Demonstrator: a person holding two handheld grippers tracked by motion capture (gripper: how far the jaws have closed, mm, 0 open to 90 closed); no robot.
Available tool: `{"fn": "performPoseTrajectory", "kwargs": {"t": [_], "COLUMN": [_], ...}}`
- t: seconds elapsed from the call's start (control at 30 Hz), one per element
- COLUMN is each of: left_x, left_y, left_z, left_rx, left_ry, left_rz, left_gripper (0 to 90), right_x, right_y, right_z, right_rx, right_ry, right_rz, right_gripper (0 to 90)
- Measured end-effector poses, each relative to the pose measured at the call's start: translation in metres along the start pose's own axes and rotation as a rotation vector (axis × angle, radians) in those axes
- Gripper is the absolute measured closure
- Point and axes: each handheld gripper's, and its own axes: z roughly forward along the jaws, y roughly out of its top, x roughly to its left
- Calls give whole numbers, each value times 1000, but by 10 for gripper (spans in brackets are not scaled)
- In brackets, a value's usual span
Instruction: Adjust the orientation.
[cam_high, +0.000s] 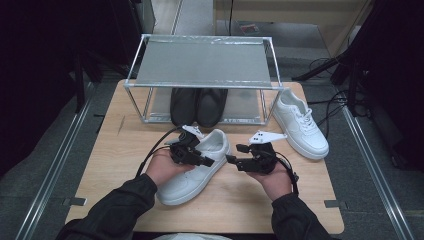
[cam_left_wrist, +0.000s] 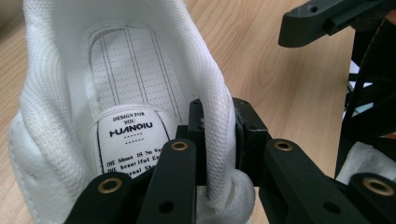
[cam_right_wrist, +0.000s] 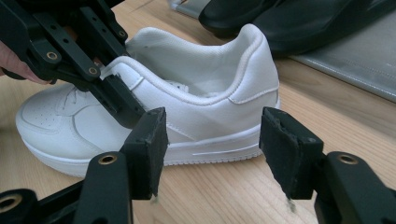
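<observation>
- Nearest the high camera, two dark sleeves (cam_high: 112, 207) are seen at six o'clock, each hand carrying a gripper.
- Just above them, a white sneaker (cam_high: 200, 162) is lying at the centre of the wooden table (cam_high: 115, 150), toe towards seven o'clock and heel towards one o'clock.
- Its padded collar (cam_left_wrist: 219, 121) is pinched by the left gripper (cam_high: 202, 159), one jaw inside the shoe above the printed insole label (cam_left_wrist: 130, 140), the other outside.
- At three o'clock from the sneaker, the right gripper (cam_high: 235, 160) is held apart from it with jaws spread and nothing between the pads (cam_right_wrist: 149, 149).
- A second white sneaker (cam_high: 300, 125) is standing at two o'clock, beside the rack's right leg.
- At twelve o'clock, a metal shoe rack (cam_high: 202, 62) is placed, with a pair of black shoes (cam_high: 199, 105) on its lower shelf.
</observation>
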Motion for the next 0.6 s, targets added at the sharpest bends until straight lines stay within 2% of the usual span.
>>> {"fn": "performPoseTrajectory", "kwargs": {"t": [0.17,0.27,0.43,0.6], "left_x": [-5,-11,-12,-17], "left_y": [-1,-2,-3,-3], "left_z": [5,7,7,4], "left_rx": [11,21,19,4], "left_ry": [6,29,28,47], "left_rz": [41,81,91,91], "left_gripper": [774,743,702,599], "right_x": [-1,-2,-2,-2], "right_y": [-3,-4,-4,-4], "right_z": [-3,-2,-1,-1], "right_rx": [0,5,7,6], "right_ry": [-12,-16,-12,-13], "right_rz": [8,13,10,14], "right_gripper": [431,431,431,431]}}
